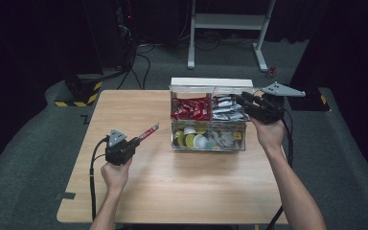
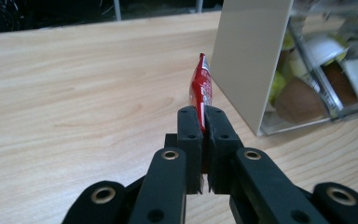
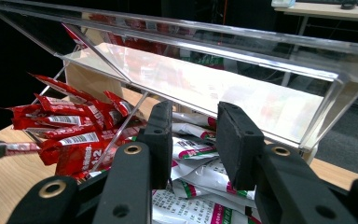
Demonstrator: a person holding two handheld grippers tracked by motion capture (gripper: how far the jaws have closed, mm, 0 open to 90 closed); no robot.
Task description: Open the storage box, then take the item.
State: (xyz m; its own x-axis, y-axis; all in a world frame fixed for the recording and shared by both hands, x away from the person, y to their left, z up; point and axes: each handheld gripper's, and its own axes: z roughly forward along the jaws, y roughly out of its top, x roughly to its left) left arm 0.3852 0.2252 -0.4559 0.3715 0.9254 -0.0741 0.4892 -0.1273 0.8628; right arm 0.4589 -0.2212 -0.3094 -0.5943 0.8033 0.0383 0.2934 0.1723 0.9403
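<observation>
On the left of the wooden table [image 1: 182, 191], the person's left hand [image 1: 115, 175] holds the left gripper [image 1: 136, 142] low over the bare wood, aimed toward the box. Its jaws are pressed together on one end of a red packet [image 2: 201, 88], which sticks out past the tips and points at the box's near left corner, just short of it. From the left gripper view the packet stands edge-on between the two pads, with the box's pale side wall close beside it. In the middle stands the clear plastic box [image 1: 208, 145], its lid [image 3: 242, 60] tipped up at the back. The rear left compartment holds a heap of red packets [image 1: 190, 109], the rear right one a pile of white packets [image 1: 227, 108], and the front section holds small cups [image 1: 195, 139] in yellow, white and brown. On the right, the right hand [image 1: 270, 133] holds the right gripper [image 1: 246, 101] over the rear right compartment. Its jaws are spread apart with nothing between them, hanging just above the white packets and under the raised lid.
</observation>
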